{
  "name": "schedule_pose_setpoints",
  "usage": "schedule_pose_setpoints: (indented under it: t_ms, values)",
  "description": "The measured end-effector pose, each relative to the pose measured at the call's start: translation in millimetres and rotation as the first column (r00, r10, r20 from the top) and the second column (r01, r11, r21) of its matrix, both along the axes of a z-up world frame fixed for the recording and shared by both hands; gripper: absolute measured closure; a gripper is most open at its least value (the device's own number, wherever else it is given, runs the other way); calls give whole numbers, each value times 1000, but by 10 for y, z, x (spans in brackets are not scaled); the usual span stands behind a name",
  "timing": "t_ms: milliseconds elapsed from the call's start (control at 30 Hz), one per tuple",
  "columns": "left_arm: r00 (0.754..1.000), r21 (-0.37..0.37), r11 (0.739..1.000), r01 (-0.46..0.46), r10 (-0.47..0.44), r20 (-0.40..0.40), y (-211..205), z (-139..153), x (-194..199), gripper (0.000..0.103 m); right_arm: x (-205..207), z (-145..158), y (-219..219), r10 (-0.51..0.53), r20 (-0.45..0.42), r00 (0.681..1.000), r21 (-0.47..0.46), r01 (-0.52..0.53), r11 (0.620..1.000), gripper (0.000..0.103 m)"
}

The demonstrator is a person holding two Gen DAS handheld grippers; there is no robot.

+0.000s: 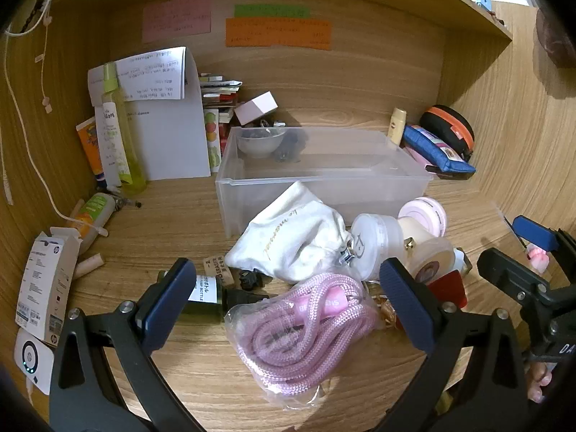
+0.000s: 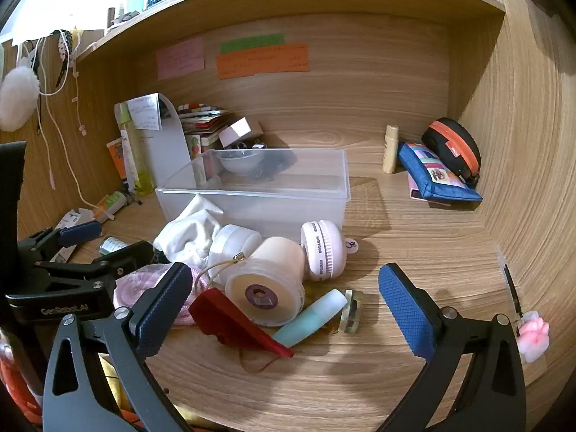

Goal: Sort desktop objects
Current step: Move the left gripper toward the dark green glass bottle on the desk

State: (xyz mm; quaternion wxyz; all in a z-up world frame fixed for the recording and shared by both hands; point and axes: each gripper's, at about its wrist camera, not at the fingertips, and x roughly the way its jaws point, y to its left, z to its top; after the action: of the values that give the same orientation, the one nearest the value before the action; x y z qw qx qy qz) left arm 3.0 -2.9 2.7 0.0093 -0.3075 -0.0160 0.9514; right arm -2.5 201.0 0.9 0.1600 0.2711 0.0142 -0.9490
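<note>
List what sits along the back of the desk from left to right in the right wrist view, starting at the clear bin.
Clear bin → beige tube → blue pouch → black-and-orange case.

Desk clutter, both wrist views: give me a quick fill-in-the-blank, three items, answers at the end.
1. The bagged rope between the open left gripper fingers is ____ in colour.
2. The clear plastic bin holds a small translucent ____ in its back corner.
3. The red wedge-shaped object lies nearest the right gripper's ____ finger.

Missing words: pink; bowl; left
</note>
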Motion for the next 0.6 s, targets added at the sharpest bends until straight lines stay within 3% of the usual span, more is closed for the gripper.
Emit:
schedule_pose_setpoints:
  t_ms: [600]
  values:
    - [1000, 36, 999, -11, 10, 11, -108, -112, 121, 0, 37, -101, -69, 9, 22, 1000, 10, -9, 1000, 0]
